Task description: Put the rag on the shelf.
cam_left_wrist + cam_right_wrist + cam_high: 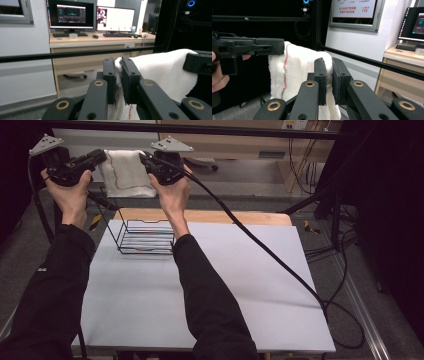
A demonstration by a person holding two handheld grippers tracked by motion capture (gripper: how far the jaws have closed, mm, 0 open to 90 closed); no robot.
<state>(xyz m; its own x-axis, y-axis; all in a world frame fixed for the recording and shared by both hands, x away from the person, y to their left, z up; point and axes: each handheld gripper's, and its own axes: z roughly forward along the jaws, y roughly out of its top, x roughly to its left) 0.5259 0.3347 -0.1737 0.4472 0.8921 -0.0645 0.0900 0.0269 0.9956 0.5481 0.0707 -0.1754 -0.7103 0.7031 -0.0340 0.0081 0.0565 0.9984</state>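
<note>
Table (210, 290) carries a pale grey sheet over most of its top, with a strip of bare wood (210, 216) showing along the far edge. A black wire basket (145, 237) stands on the sheet near the far left corner.

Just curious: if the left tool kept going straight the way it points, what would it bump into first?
Probably the right tool: the left tool points across at it, both shut on the white cloth stretched between them. Depth is hard to judge.
</note>
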